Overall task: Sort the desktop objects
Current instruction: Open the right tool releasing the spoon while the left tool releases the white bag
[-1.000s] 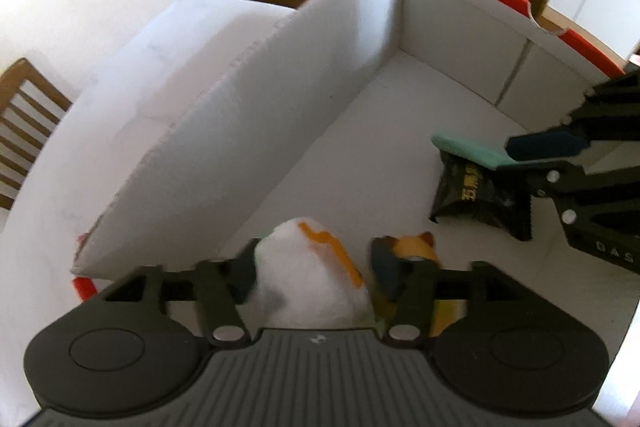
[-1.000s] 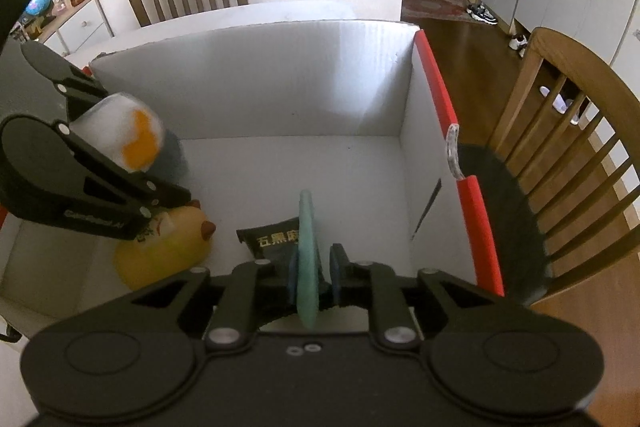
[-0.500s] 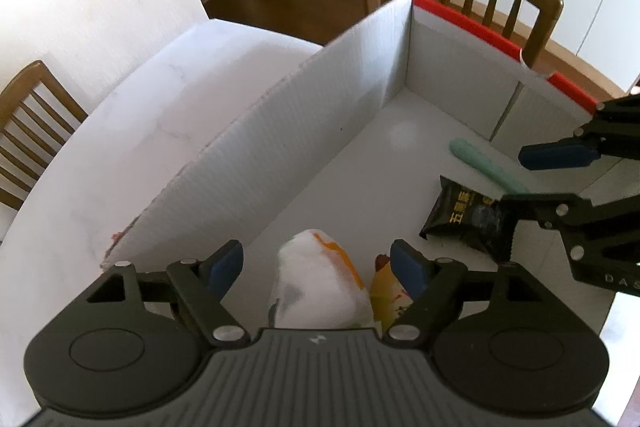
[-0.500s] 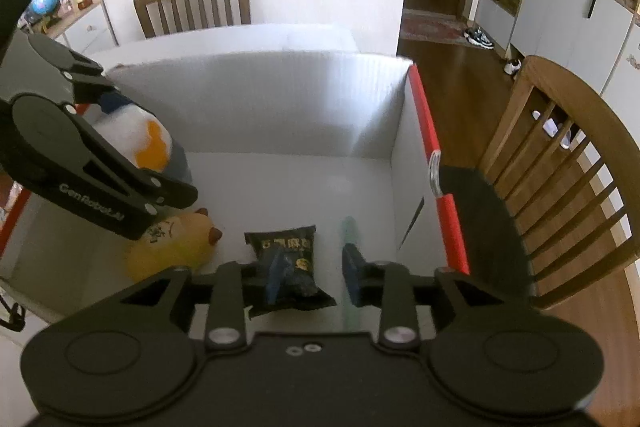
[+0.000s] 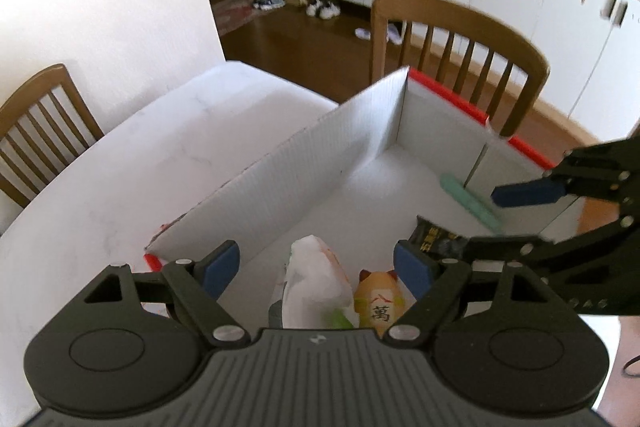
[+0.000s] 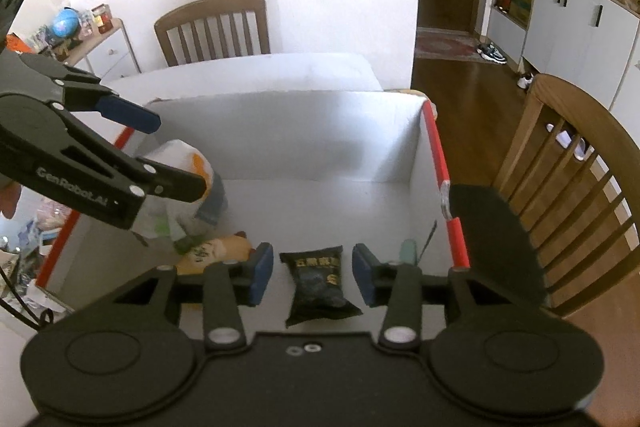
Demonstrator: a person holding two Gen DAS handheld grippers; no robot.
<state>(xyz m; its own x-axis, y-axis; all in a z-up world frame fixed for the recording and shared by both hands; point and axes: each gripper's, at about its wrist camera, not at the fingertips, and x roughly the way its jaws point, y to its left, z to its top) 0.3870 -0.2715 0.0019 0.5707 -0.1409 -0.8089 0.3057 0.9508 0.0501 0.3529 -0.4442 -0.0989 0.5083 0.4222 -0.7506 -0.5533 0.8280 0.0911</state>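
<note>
**Both grippers empty above the loaded box**

While four things already lie inside it, the white cardboard box (image 5: 320,163) with its red rim is the landmark for everything else. Against its left inner wall rests the white plush toy (image 5: 316,279), with the small orange cat figure (image 5: 378,301) touching it on the side toward the box's middle. Nearer the right wall lies the black snack packet (image 6: 316,279), flat on the floor, and just beside that wall the slim green stick (image 5: 470,201).

Above the box, the left gripper (image 5: 318,269) hangs with its jaws spread wide and nothing between them; the right gripper (image 6: 312,277) is likewise spread and empty over the packet.

By my reading, the placing step is finished. The next move calls for lifting both grippers clear of the box walls and seeking any object left outside; none shows on the white table (image 5: 132,171).
</note>
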